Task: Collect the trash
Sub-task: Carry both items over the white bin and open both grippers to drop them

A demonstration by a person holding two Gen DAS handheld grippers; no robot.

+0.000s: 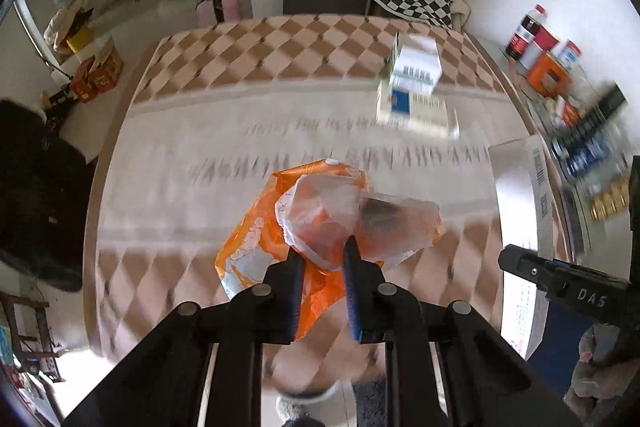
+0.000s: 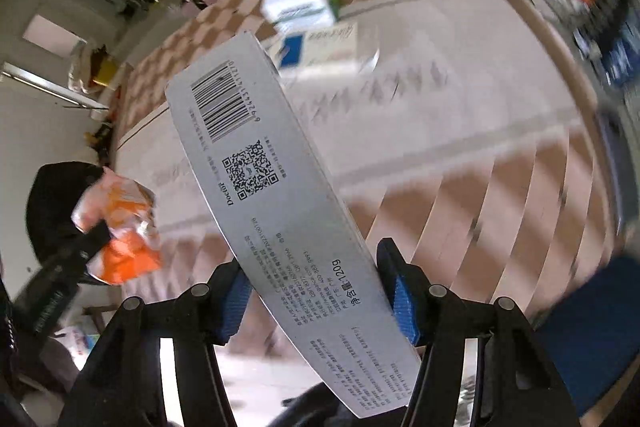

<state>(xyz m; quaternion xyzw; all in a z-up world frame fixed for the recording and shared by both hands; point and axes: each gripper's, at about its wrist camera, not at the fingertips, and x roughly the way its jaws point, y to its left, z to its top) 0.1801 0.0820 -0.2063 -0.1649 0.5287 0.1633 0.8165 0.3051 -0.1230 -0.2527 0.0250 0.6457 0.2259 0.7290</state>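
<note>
Left wrist view: the left gripper is pinched nearly together on a crumpled orange wrapper, its blue pads biting into a wad of clear plastic film bunched with the orange foil. The bundle sticks out ahead of the fingertips, lifted clear above a table covered in a cloth of brown-and-cream diamonds.

Right wrist view: the right gripper stands about half open and is clamped across a long grey carton. One blue pad presses each long side. The carton runs away from the fingertips up and to the left, tilted, its printed face showing one barcode, one square scan code and lines of small text. It too is held above the table, not resting on it.

Two pieces of rubbish are in hand, one per gripper. Far ahead of both grippers, on the table's checked end, two small white boxes sit touching, one with green print stacked partly on one with a blue patch; motion blur hides their lettering. To the right of the grippers, off the table's edge, bottles and cans crowd a side counter, too blurred to count. Seen from the right wrist, the orange wrapper hangs well to the left of the carton.
</note>
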